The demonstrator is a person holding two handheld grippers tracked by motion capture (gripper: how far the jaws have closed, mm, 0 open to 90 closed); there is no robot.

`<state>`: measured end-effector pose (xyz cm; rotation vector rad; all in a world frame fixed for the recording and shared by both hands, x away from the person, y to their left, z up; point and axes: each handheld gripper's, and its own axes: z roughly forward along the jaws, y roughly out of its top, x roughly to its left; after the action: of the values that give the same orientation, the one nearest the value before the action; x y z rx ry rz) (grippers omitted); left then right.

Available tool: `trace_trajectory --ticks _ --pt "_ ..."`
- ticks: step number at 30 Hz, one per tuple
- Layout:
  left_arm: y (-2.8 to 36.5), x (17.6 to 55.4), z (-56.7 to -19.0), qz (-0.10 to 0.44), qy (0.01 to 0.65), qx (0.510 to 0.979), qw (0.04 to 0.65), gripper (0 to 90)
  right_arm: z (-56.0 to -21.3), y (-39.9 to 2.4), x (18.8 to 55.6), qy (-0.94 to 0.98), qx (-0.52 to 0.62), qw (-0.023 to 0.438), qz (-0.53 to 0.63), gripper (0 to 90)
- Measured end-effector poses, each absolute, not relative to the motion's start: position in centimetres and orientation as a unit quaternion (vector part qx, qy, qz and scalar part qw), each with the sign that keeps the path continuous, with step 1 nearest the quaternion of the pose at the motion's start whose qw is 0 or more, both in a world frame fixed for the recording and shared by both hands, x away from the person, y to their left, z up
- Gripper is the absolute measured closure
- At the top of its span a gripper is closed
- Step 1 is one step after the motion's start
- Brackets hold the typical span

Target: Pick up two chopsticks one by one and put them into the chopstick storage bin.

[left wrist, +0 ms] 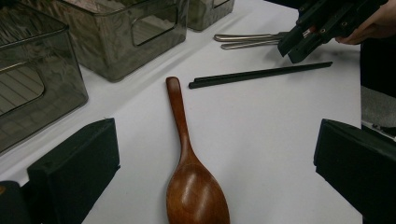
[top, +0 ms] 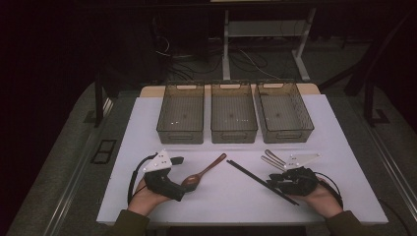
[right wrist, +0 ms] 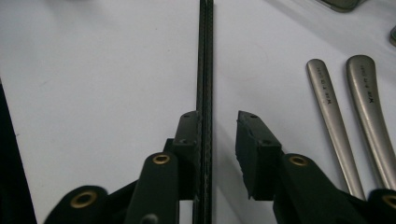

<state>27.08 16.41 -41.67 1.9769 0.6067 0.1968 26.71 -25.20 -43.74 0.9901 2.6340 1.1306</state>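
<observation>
Right gripper (right wrist: 218,122) jaws straddling black chopsticks (right wrist: 206,56), one pad short; left gripper (left wrist: 215,154) open. Risk: pair splitting, rolling.

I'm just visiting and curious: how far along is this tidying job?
Nothing looks sorted yet: the three bins hold nothing. In hand: the right gripper has its jaws around the black chopsticks, with a gap on one side. Left: the chopsticks, the wooden spoon between the left gripper's open jaws, and the metal cutlery.

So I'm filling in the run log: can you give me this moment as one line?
left gripper: open, straddling wooden spoon | right gripper: open, black chopsticks between jaws, against one pad | three bins: nothing inside
</observation>
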Motion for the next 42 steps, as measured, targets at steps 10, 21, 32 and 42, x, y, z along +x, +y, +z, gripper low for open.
trace_trajectory --ticks 10,21,32,42 --pt "16.42 27.07 -41.76 0.080 0.253 0.820 0.507 0.0 -43.97 -25.04 26.56 0.875 0.320 0.050 0.361 79.1" --pt "16.43 27.05 -41.74 0.080 0.253 0.819 0.509 0.0 -44.21 -24.95 26.61 0.880 0.318 0.053 0.349 82.2" --pt "16.44 27.04 -41.72 0.080 0.253 0.819 0.510 0.0 -44.30 -24.99 26.65 0.883 0.316 0.065 0.340 82.6" --pt "16.33 27.05 -41.80 0.078 0.250 0.821 0.508 0.0 -44.52 -24.85 26.50 0.884 0.319 0.078 0.332 82.8"
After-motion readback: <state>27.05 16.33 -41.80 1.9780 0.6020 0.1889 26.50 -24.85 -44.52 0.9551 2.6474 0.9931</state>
